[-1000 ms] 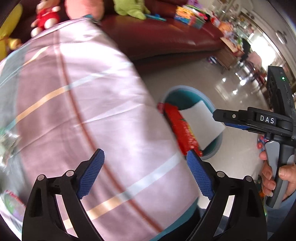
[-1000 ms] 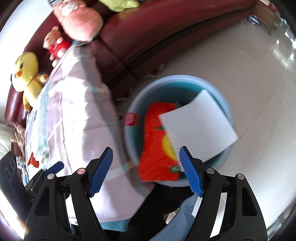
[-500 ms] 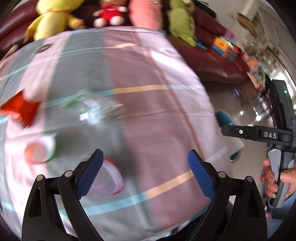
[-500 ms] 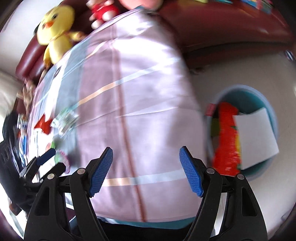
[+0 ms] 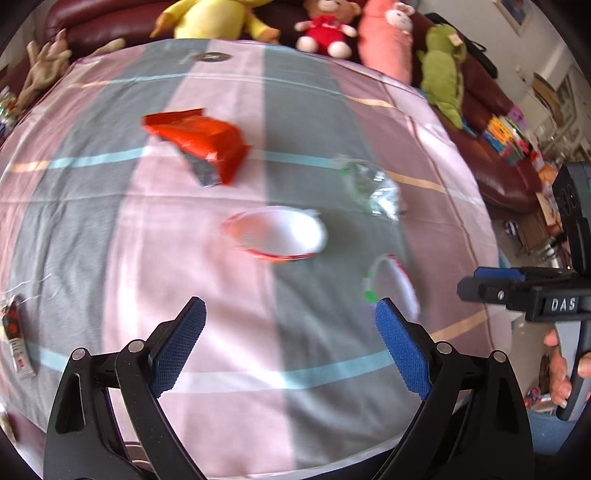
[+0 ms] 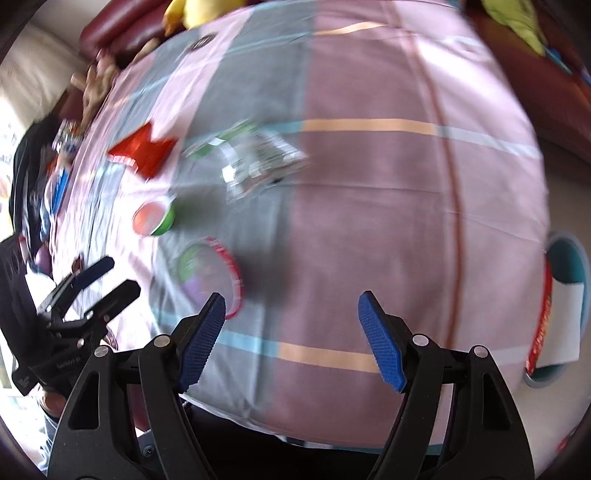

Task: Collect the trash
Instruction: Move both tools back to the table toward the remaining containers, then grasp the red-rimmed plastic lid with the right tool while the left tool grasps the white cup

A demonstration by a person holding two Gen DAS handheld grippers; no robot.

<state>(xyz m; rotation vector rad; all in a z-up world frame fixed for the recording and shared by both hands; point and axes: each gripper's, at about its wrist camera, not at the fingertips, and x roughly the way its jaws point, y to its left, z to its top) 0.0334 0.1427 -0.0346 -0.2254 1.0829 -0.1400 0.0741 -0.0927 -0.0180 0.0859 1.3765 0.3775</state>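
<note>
Trash lies on a striped pink and grey tablecloth. In the left wrist view I see a red snack bag, a white cup with a red rim, a clear crumpled wrapper and a ring-shaped lid. My left gripper is open and empty above the near table edge. My right gripper is open and empty, near a red-rimmed lid. The right wrist view also shows an orange cup, the clear wrapper and the red bag.
A teal bin with a red bag and white paper inside stands on the floor at the table's right. Plush toys sit on a dark red sofa behind the table. A small sachet lies at the left edge.
Both grippers have swung left from over the bin to over the table. The trash on the cloth has come into view; the bin has slid to the right edge.
</note>
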